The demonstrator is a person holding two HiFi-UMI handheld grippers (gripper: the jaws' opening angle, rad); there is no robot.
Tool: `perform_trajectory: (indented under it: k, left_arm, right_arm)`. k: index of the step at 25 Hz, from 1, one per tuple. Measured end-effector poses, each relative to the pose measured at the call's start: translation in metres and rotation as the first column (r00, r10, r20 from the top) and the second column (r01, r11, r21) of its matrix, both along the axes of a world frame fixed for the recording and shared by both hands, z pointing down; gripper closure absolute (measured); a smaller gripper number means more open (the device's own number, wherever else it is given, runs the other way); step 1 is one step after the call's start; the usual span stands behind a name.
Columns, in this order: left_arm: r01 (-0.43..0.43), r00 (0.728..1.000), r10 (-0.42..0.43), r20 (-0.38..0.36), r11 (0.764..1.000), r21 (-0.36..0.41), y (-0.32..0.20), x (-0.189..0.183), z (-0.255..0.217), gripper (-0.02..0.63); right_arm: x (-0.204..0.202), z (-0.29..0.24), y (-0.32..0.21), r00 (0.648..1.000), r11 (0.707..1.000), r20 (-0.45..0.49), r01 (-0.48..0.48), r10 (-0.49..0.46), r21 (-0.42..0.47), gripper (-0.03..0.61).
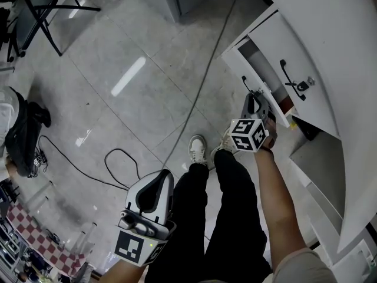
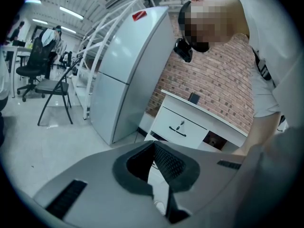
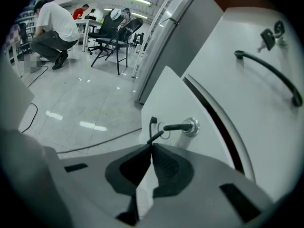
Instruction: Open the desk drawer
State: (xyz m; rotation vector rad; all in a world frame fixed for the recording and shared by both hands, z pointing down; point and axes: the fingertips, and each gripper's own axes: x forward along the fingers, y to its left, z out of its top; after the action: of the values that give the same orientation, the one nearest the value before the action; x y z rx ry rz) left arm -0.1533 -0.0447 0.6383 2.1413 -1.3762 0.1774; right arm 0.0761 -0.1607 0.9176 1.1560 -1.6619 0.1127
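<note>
On the desk (image 1: 353,40), two drawers (image 1: 309,43)

1. Bright, even indoor light comes from ceiling strip lights (image 2: 71,13) at the upper left of both gripper views.
2. The glossy floor (image 1: 88,52) shows white glare streaks at centre left of the head view.
3. Shadows are soft; only the gap behind the drawer (image 3: 166,99) front is dark.
4. Both gripper views bulge, with black corners.
5. The left gripper (image 2: 153,144) and right gripper (image 3: 152,145) look slightly soft at the bottom.
</note>
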Motion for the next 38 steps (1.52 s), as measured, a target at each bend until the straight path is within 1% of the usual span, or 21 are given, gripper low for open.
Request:
perform_trajectory:
  k: [6, 11, 17, 18, 21, 22, 24, 27, 29, 32, 34, 38]
  left_arm:
    - [0.019, 1.000, -0.019, -0.002, 1.000, -0.002, 0.002, -0.007, -0.004, 0.606]
    - [0.037, 0.999, -0.037, -0.012, 0.999, 0.003, 0.008, -0.012, -0.009, 0.606]
    - [0.062, 0.998, -0.062, -0.012, 0.998, -0.015, 0.015, -0.021, -0.009, 0.606]
    - [0.059, 0.998, -0.059, -0.007, 0.998, -0.023, 0.019, -0.024, -0.008, 0.606]
    - [0.064, 0.998, -0.064, 0.004, 0.997, -0.034, 0.024, -0.030, -0.007, 0.606]
    - [0.070, 0.998, -0.070, 0.004, 0.997, -0.031, 0.023, -0.032, -0.007, 0.606]
    - [0.075, 0.997, -0.075, 0.004, 0.996, -0.042, 0.026, -0.036, -0.006, 0.606]
    - [0.069, 0.998, -0.069, -0.003, 0.997, -0.047, 0.030, -0.040, -0.013, 0.606]
    - [0.064, 0.998, -0.064, 0.004, 0.996, -0.057, 0.035, -0.042, -0.016, 0.606]
    - [0.079, 0.997, -0.079, -0.007, 0.995, -0.055, 0.030, -0.042, -0.018, 0.606]
    - [0.080, 0.997, -0.081, -0.016, 0.994, -0.070, 0.030, -0.040, -0.015, 0.606]
    - [0.069, 0.997, -0.071, -0.019, 0.995, -0.067, 0.027, -0.035, -0.023, 0.606]
  right_arm:
    - [-0.017, -0.004, 0.015, 1.000, 1.000, 0.027, 0.002, -0.003, 0.004, 0.557]
    - [-0.028, -0.007, 0.026, 0.998, 1.000, 0.055, -0.021, 0.022, -0.010, 0.557]
    - [-0.044, -0.006, 0.042, 0.996, 0.999, 0.080, -0.038, 0.039, -0.020, 0.557]
    - [-0.049, -0.008, 0.046, 0.995, 0.999, 0.095, -0.025, 0.027, -0.023, 0.557]
    - [-0.078, -0.013, 0.065, 0.983, 0.995, 0.165, 0.090, -0.081, -0.049, 0.564]
    - [-0.083, -0.012, 0.071, 0.981, 0.993, 0.170, 0.101, -0.091, -0.054, 0.563]
    - [-0.085, -0.009, 0.078, 0.983, 0.994, 0.163, 0.095, -0.084, -0.061, 0.563]
    - [-0.078, -0.003, 0.081, 0.988, 0.990, 0.115, 0.115, -0.105, -0.082, 0.563]
    - [-0.068, 0.000, 0.076, 0.993, 0.991, 0.094, 0.084, -0.074, -0.100, 0.563]
    - [-0.069, -0.007, 0.065, 0.994, 0.994, 0.102, 0.054, -0.045, -0.091, 0.563]
    - [-0.074, -0.010, 0.063, 0.993, 0.994, 0.111, 0.059, -0.048, -0.094, 0.563]
    - [-0.081, -0.008, 0.069, 0.992, 0.989, 0.112, 0.071, -0.057, -0.128, 0.563]
